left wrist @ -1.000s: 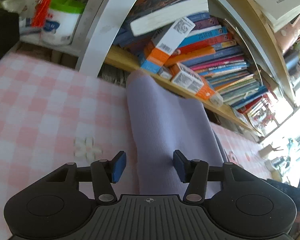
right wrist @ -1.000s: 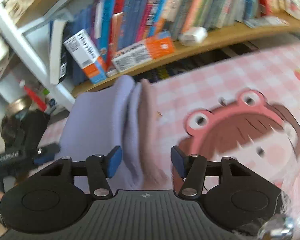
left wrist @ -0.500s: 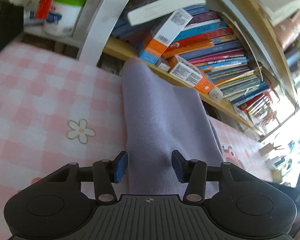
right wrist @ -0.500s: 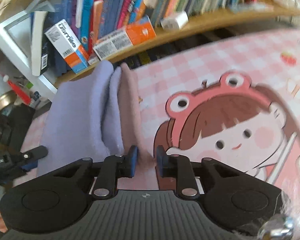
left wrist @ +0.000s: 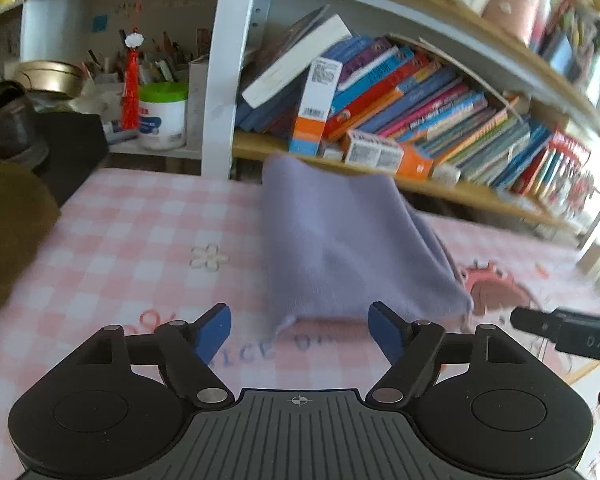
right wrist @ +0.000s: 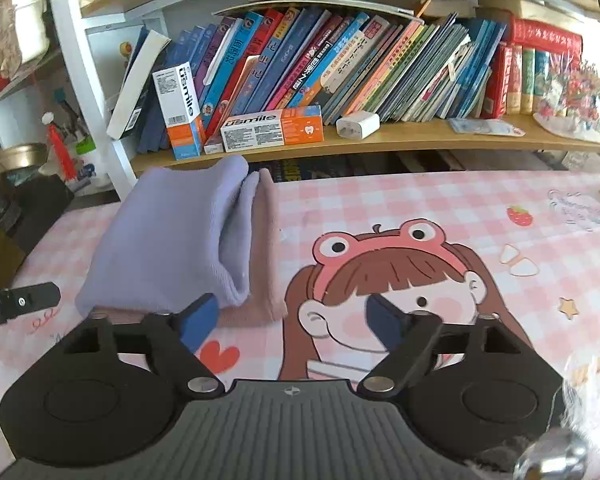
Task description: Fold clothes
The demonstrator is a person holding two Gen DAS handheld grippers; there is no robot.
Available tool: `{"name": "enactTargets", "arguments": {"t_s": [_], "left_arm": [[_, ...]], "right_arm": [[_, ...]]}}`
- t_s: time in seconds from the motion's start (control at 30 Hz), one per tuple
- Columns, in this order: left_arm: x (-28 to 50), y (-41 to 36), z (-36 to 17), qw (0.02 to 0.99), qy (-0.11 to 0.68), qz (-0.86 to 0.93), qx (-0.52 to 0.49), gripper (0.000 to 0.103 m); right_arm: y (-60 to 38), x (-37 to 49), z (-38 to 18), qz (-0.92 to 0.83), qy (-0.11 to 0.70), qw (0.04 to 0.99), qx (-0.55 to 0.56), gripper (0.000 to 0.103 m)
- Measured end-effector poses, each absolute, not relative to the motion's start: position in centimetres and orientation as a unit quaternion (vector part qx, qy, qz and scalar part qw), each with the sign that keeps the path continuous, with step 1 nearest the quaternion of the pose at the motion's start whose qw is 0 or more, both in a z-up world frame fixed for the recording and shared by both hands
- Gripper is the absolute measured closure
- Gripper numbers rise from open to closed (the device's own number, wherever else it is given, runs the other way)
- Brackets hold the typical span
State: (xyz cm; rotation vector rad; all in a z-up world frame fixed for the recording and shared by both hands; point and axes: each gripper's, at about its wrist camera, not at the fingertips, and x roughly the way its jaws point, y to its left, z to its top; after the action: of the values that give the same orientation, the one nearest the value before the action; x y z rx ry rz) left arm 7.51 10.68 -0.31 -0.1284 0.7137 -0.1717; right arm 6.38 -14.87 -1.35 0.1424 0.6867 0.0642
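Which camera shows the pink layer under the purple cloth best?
The right wrist view: the pink layer peeks out sharply along the purple cloth's right and front edges. The left wrist view is blurry and shows almost only purple.

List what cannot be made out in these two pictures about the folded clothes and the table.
- Underside and inner layers of the purple garment: hidden by its own top fold in both views.
- Pink garment: right wrist view shows only its edge; the purple one covers the rest.
- Print on the tablecloth near the left gripper: blurred and partly covered.
- Near table edge: behind the right gripper.
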Motion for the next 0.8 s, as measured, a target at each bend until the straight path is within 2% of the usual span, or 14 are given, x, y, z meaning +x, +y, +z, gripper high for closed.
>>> {"name": "enactTargets", "arguments": {"t_s": [0.07,0.13,0.2,0.5,0.8], "left_arm": [[6.6,9.8,-0.4,0.932,0.352,-0.074,-0.053,0.025],[5.7,8.9,-0.4,0.932,0.353,-0.066,-0.043,0.023],[4.8,8.2,-0.4,0.934,0.35,-0.056,-0.032,0.019],[1.9,6.2,-0.7,0.938,0.346,-0.03,-0.027,0.013],[0.2,4.2,-1.1,0.935,0.355,-0.023,-0.015,0.012]], "right_arm": [[-14.7,5.6,-1.4,0.036,0.335,0.94,0.054,0.015],[-14.6,4.8,-1.5,0.041,0.335,0.94,0.04,0.009],[-14.8,4.1,-1.5,0.04,0.335,0.941,0.037,0.008],[-15.8,1.5,-1.8,0.046,0.337,0.939,0.04,0.006],[-16.3,0.4,-2.5,0.055,0.351,0.934,0.034,0.006]]}}
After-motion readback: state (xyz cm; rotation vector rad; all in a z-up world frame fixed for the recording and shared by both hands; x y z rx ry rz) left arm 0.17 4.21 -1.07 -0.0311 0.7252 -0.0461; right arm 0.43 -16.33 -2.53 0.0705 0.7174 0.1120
